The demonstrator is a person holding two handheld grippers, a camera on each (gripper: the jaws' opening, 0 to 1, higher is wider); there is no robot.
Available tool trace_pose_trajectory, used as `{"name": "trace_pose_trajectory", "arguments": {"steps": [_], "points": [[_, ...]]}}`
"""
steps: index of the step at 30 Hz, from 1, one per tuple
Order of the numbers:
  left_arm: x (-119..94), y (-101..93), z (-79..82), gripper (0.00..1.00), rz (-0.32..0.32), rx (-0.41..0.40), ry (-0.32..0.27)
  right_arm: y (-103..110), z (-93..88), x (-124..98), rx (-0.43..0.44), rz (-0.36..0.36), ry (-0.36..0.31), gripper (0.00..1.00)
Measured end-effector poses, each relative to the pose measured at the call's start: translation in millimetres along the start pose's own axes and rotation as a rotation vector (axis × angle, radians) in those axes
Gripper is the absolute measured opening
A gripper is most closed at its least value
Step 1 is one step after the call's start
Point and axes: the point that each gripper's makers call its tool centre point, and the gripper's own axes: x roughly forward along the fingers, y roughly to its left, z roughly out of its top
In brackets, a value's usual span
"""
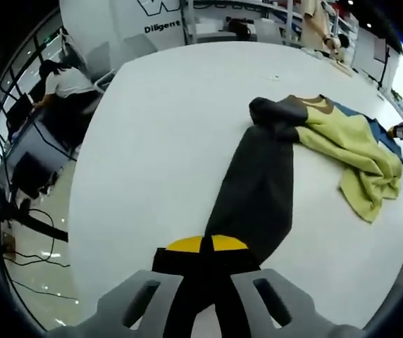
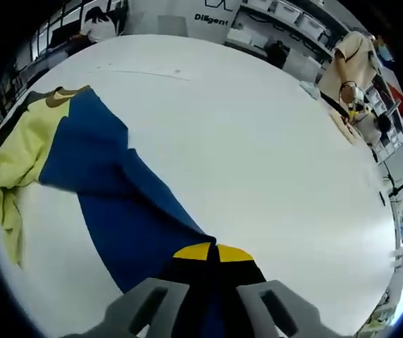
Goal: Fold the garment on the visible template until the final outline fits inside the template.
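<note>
the garment (image 1: 314,141) lies bunched at the right of the left gripper view on the white tabletop (image 1: 166,141), its black sleeve (image 1: 258,197) running down into the left gripper (image 1: 205,282), which is clamped on it. in the right gripper view the blue sleeve (image 2: 117,190) stretches from the upper left down to the right gripper (image 2: 212,289), closed on that sleeve.

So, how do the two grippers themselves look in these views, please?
Both look alike: the left gripper and the right gripper each have two light grey moulded fingers with a slot-shaped recess, a black centre, and a yellow arc-shaped marking split by a dark line.
</note>
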Motion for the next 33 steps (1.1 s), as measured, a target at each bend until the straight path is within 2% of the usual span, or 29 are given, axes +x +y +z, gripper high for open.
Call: {"name": "trace_pose_trajectory", "arguments": {"steps": [3,14,17,29,33], "points": [[2.9,8.3,2.3,0.01,0.014,0.018,0.025,-4.5,3.9,3.8,-0.033,0.000,0.012,0.00],[3.9,34.6,-5.7,0.01,0.080,0.035,0.087,-24.3,5.3,11.7,-0.042,-0.016,0.037,0.00],[4.1,37.1,-6.4,0.01,0.087,0.040,0.091,-24.6,5.9,11.8,-0.031,-0.016,0.036,0.00],[6.4,42.3,-8.7,0.02,0.118,0.026,0.119,-27.3,10.7,16.2,-0.086,-0.034,0.023,0.00],[5.0,44.7,-8.7,0.07,0.139,0.028,0.116,-27.9,11.2,15.2,0.000,-0.038,0.004,0.00]]}}
